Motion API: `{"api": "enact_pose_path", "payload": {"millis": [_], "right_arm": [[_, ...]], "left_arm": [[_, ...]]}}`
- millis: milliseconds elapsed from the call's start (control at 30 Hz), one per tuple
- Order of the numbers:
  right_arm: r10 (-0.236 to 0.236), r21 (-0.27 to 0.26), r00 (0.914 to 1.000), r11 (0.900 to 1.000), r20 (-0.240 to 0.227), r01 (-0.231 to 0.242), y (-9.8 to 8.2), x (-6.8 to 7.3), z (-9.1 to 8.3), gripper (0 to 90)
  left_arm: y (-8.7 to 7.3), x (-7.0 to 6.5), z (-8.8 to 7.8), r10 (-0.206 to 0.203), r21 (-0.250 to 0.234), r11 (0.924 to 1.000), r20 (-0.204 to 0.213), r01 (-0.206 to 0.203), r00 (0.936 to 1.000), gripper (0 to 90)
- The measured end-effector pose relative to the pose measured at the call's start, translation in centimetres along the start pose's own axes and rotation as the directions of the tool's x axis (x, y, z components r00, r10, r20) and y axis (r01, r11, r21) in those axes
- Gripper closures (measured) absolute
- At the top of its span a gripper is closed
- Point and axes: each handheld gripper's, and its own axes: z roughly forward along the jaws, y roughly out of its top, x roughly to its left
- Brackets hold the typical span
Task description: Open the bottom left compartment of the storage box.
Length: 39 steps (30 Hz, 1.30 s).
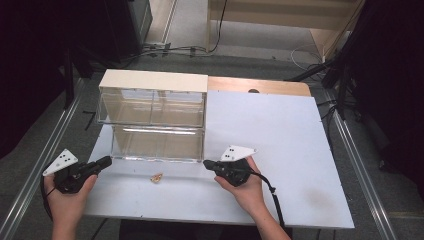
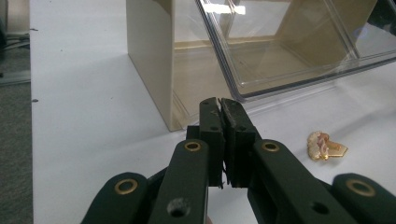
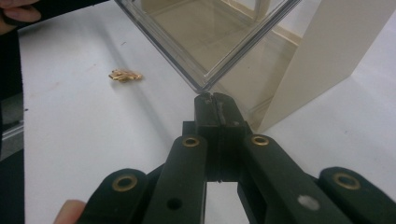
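Note:
A two-tier cabinet with a pale top stands at the table's back left; its lower clear plastic drawer is pulled out toward me. A small gold trinket lies on the white table just in front of the drawer, also seen as the gold trinket and the gold trinket. My left gripper is shut and empty near the drawer's front left corner; its tips point at the cabinet's side. My right gripper is shut and empty, its tips at the drawer's front right corner.
The white tabletop stretches to the right of the cabinet with open room. A wooden strip edges the table's back. Metal rails run along both sides, with cables on the floor behind.

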Motion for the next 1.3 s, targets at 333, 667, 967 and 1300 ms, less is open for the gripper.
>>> {"api": "enact_pose_path", "payload": {"millis": [333,667,967,1300], "right_arm": [[-0.021,-0.002,0.9997,1.0,0.014,0.021,0.0,0.12,0.13,88.1],[-0.028,0.002,0.9995,1.0,0.016,0.028,-0.04,0.17,0.22,88.2],[-0.025,-0.002,0.9996,1.0,0.01,0.025,-0.05,0.11,0.22,88.3],[-0.023,-0.026,0.9997,0.999,0.012,0.023,0.13,0.08,-0.08,88.3]], "left_arm": [[0.18,0.06,-0.41,-0.017,-0.038,0.9991,0.027,0.018,0.9995,89.7],[0.19,0.03,-0.38,-0.005,-0.025,0.9997,0.015,0.005,0.9999,89.7],[0.22,0.0,-0.4,-0.004,-0.025,0.9997,0.017,0.004,0.9999,89.6],[0.18,0.0,-0.4,0.0,-0.018,0.9998,0.014,0.0,0.9999,89.4]]}}
